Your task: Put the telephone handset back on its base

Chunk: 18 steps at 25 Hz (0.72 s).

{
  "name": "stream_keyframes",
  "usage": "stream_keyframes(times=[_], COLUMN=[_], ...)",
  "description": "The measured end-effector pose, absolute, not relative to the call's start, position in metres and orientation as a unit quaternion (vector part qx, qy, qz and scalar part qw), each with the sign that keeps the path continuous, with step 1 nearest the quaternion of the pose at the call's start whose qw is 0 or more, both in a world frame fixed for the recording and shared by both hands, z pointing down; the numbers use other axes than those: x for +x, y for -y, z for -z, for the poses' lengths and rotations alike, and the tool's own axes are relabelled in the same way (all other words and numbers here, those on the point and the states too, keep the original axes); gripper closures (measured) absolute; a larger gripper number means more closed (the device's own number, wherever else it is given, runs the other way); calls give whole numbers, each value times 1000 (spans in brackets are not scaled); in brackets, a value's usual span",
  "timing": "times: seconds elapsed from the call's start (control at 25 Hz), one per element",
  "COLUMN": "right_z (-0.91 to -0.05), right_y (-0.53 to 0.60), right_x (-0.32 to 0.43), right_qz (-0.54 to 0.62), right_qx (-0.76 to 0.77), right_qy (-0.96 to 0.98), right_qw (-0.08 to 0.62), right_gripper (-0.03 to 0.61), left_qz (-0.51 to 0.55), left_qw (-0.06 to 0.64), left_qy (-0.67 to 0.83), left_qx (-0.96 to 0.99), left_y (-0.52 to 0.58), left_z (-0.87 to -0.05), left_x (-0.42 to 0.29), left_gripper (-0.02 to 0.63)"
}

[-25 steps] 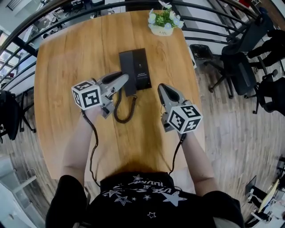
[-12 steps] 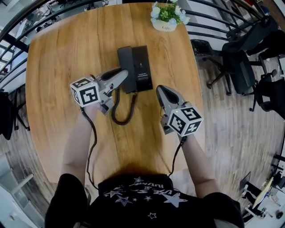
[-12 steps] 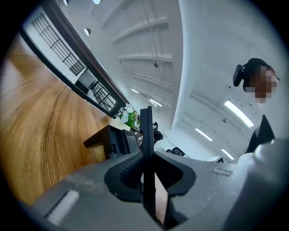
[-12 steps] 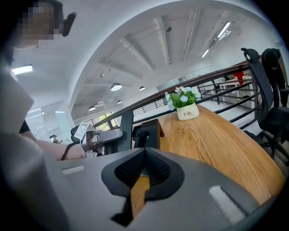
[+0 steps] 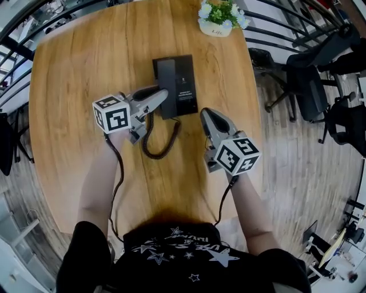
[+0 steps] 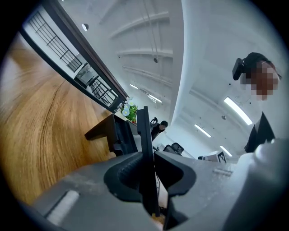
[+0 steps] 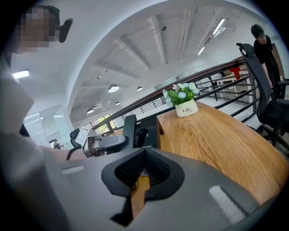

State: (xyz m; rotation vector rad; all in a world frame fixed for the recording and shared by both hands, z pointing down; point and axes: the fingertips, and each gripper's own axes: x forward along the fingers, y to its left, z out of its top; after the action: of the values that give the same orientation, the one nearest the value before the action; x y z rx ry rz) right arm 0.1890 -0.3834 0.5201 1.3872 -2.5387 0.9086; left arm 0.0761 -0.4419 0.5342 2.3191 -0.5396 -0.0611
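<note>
Head view: flowers (image 5: 222, 10) in pot (image 5: 215, 30)

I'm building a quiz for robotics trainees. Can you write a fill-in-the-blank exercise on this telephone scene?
1. The left gripper is clamped on the telephone's ___.
2. The right gripper has its jaws together and holds ___.
3. The coiled cord lies on the wooden ___.
Missing words: handset; nothing; table.

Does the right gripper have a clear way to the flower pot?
Probably yes: only bare table lies between the right gripper and the flower pot; the telephone base sits off to its left.
</note>
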Motion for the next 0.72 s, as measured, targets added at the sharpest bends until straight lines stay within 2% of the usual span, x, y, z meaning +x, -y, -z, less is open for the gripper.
stream_keyframes(times=[0.36, 0.72], right_z=[-524, -525], right_y=[381, 385], right_x=[190, 186], right_qz=[-305, -305], right_qx=[458, 457], right_qy=[834, 834], right_qw=[49, 46], right_gripper=[577, 577], left_qz=[13, -61], left_qw=[357, 343], left_qy=[224, 268], left_qx=[907, 898], left_y=[445, 453], left_z=[-545, -560], left_x=[71, 68], left_gripper=[512, 483])
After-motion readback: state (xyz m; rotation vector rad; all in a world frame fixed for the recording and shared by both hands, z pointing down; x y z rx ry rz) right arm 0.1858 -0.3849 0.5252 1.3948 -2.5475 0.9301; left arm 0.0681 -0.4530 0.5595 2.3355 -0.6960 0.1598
